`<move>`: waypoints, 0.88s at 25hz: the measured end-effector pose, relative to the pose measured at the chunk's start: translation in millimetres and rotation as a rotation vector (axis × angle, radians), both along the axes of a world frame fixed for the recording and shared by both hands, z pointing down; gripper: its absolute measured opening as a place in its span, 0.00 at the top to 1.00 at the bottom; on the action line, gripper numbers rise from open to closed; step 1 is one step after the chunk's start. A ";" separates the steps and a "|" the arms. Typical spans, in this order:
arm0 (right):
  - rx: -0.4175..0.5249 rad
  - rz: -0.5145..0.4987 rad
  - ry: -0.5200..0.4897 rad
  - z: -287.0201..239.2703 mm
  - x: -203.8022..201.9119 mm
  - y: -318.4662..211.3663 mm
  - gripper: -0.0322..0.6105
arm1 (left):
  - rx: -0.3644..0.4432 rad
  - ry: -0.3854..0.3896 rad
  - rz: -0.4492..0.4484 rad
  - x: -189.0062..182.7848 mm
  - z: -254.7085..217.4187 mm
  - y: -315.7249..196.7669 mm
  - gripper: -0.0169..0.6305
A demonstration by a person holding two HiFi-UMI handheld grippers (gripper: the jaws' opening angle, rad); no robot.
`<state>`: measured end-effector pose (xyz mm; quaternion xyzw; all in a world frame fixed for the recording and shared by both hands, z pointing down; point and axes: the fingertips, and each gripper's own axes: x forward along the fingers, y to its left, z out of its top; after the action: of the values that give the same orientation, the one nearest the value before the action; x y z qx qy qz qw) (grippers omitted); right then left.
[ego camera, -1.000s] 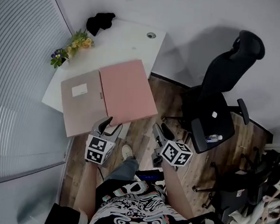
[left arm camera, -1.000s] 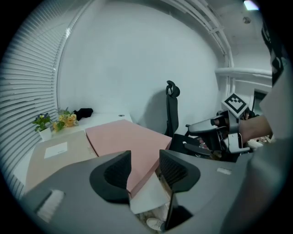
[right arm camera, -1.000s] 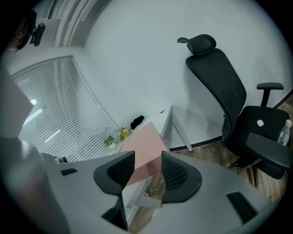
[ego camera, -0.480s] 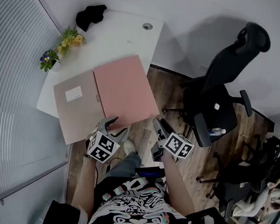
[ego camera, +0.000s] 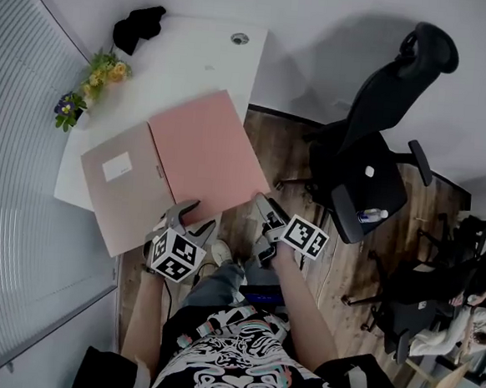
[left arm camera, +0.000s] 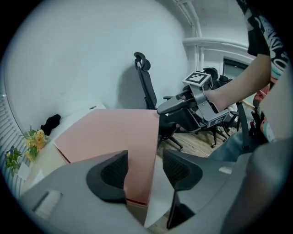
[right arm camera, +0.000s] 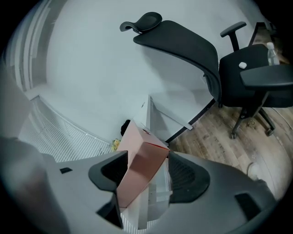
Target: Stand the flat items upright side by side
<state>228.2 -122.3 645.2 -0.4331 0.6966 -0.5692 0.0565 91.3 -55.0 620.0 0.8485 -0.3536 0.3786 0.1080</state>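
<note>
Left gripper (left arm camera: pixel 145 160) and right gripper (right arm camera: pixel 146 164) have both just been opening, jaws wide apart now. The edge of the flat pink cardboard folder (ego camera: pixel 200 148) sits loose between each pair, not pinched.

Your left gripper (ego camera: pixel 196 219) sits at the near edge of the pink folder (ego camera: pixel 200 156), your right gripper (ego camera: pixel 263 209) at its near right corner. Both pairs of jaws have just been opening and straddle the folder's edge without pressing it.

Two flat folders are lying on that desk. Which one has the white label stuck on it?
The duller, brownish folder on the left, nearer the flowers. The pink folder beside it has a plain cover.
</note>
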 end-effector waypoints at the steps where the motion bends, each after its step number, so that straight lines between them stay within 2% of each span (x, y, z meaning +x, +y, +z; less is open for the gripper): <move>1: -0.004 0.005 0.002 2.2 0.1 -0.3 0.54 | 0.002 -0.001 0.003 -0.1 0.3 0.1 0.61; 7: -0.025 0.053 -0.081 7.5 -2.2 -9.5 0.53 | 0.041 -0.045 -0.002 -3.2 1.0 -2.9 0.68; 18: -0.032 0.051 -0.222 14.4 -8.3 -22.1 0.50 | 0.053 -0.046 -0.016 -3.0 2.6 -5.3 0.68; 22: -0.033 0.045 -0.225 15.2 -8.3 -21.2 0.49 | 0.045 -0.045 -0.023 -3.5 2.7 -4.5 0.68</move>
<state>219.9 -143.4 660.4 -0.3829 0.6667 -0.6240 0.1399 87.8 -59.5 622.7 0.8380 -0.3739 0.3882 0.0854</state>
